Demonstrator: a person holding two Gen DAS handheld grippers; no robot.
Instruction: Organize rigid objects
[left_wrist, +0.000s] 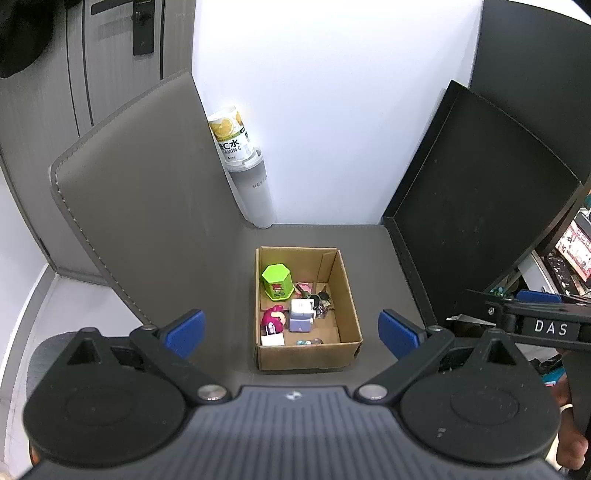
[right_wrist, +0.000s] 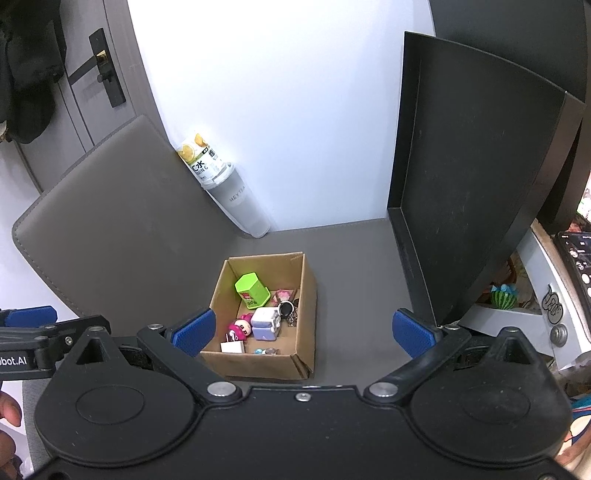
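1. On the dark grey desk mat sits an open cardboard box, and the small rigid things are all inside it: a green hexagonal container, a pink-haired toy figure, a white-and-lilac cube adapter, a bunch of keys, a white plug and a few small beads by the near wall.
2. The left gripper hangs above and short of the box, jaws spread wide, holding nothing.
3. The right gripper is beside it at like height, jaws likewise spread and empty; the box lies between its blue pads in its own view.
4. Judgement: with both tools bare and everything in the box, this looks like either the very start or the close of the sorting; which, I cannot tell.
5. If a pick comes next, it calls for a steep descent into the box. The green container stands clear and is the easiest grasp; the keys and beads lie low and crowded.
6. The mat curls up at the left; a black tray leans at the right.
7. A clear cup with a lemon-labelled bottle in it leans in the white wall's corner; a grey door with a black lock stands further left.
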